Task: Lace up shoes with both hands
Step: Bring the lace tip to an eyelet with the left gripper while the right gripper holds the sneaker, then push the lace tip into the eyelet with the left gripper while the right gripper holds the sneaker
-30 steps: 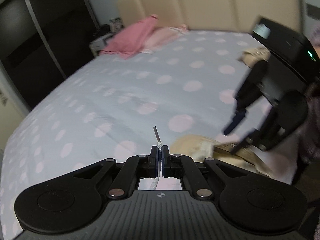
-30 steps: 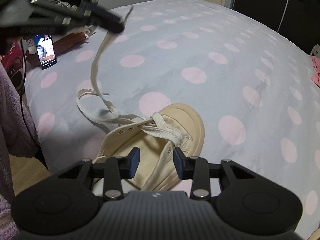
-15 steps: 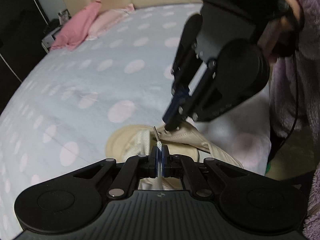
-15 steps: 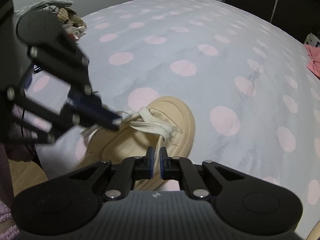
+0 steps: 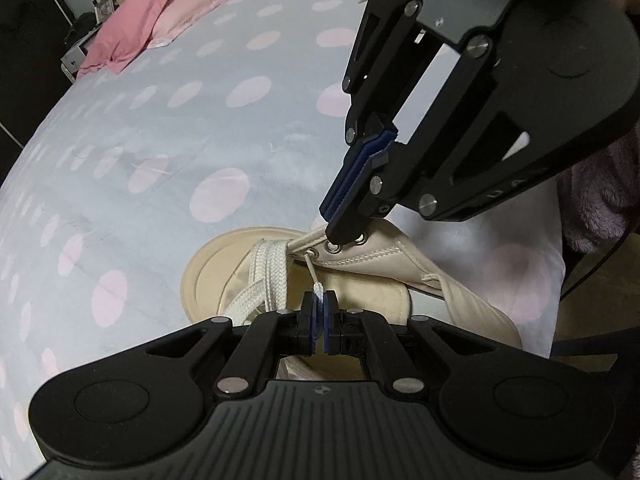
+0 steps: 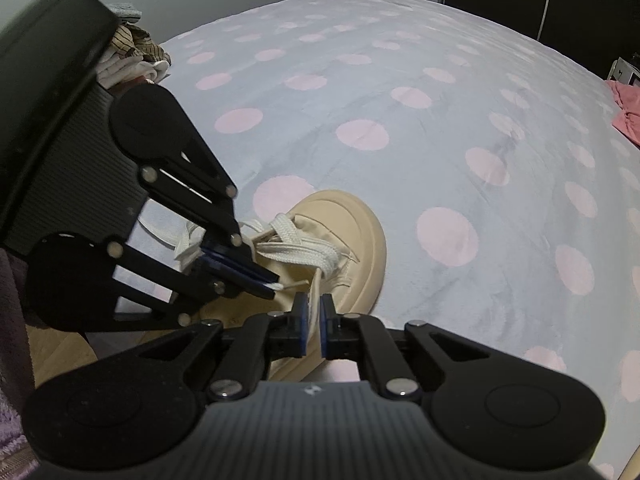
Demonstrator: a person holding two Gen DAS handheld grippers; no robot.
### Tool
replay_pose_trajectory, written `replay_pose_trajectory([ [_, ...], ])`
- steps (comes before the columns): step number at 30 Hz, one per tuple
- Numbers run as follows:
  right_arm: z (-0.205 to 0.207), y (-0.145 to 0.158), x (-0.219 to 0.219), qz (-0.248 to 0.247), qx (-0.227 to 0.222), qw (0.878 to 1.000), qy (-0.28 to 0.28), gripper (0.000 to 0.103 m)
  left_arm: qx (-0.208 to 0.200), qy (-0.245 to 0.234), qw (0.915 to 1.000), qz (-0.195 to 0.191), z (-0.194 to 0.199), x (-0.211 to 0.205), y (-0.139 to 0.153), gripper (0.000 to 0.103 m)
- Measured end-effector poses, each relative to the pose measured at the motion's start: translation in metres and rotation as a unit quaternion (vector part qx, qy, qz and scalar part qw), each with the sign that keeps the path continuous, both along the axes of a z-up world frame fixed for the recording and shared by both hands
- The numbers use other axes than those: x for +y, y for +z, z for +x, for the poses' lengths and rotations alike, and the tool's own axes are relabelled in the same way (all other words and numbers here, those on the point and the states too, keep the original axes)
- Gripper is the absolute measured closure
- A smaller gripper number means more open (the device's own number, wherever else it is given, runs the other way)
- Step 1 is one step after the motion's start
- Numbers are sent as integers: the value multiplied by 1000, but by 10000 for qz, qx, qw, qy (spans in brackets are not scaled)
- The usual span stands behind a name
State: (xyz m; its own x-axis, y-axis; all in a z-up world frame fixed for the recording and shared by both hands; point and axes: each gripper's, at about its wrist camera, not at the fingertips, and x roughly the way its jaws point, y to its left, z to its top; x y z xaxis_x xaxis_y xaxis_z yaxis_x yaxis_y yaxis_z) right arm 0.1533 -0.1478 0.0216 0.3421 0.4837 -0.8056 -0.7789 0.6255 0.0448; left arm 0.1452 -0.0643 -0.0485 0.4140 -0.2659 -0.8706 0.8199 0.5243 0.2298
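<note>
A beige canvas shoe (image 5: 400, 264) lies on the bed, toe pointing away, with a white lace (image 5: 272, 268) crossed through its front eyelets. My left gripper (image 5: 319, 304) is shut on the lace's tip, which pokes into an eyelet (image 5: 312, 254) on the right flap. My right gripper (image 5: 344, 232) comes down from the upper right, its jaws closed on that flap's edge beside the eyelet. In the right wrist view the shoe (image 6: 352, 216) sits just beyond my right gripper (image 6: 313, 308), the flap runs between its pads, and the left gripper (image 6: 268, 284) reaches in from the left with the lace (image 6: 296, 240).
The bedspread (image 5: 160, 140) is pale blue with pink dots. Pink pillows (image 5: 132, 32) lie at the headboard end. A pile of clothes (image 6: 136, 52) sits at the far left edge. A fuzzy purple sleeve (image 5: 600, 184) hangs at the right. The shoe is near the bed's edge.
My left gripper has carried the lace tip from high above the bed down to the shoe's eyelet. My right gripper has closed and dropped onto the eyelet flap.
</note>
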Motion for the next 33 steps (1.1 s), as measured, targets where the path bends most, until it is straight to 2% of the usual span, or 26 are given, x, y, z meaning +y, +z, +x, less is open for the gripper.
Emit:
replay_pose_trajectory([
  [10,-1,2,-1,5,-5,10000,42,96,-7,-193,9998,-64,-5,0,3,102],
  [18,-3,4,0,-2,-34,10000,91,95,-93,-8,9999,-95,0,2,7,102],
  [22,-6,11,-1,15,-188,9995,257,94,-139,30,9998,-134,3,0,9,102],
  [25,-11,15,0,-96,-444,9979,463,91,-155,46,9998,-144,4,-1,10,102],
  [27,-14,16,1,-232,-652,9956,628,80,-162,48,9997,-148,6,-3,10,102],
  [29,-18,15,3,-436,-880,9916,836,79,-170,51,9997,-152,7,-4,10,102],
  [31,-23,10,7,-753,-1186,9833,1157,79,-178,54,9997,-156,9,-5,10,102],
  [33,-29,1,13,-1124,-1551,9698,1509,80,-187,50,9997,-161,9,-6,10,102],
])
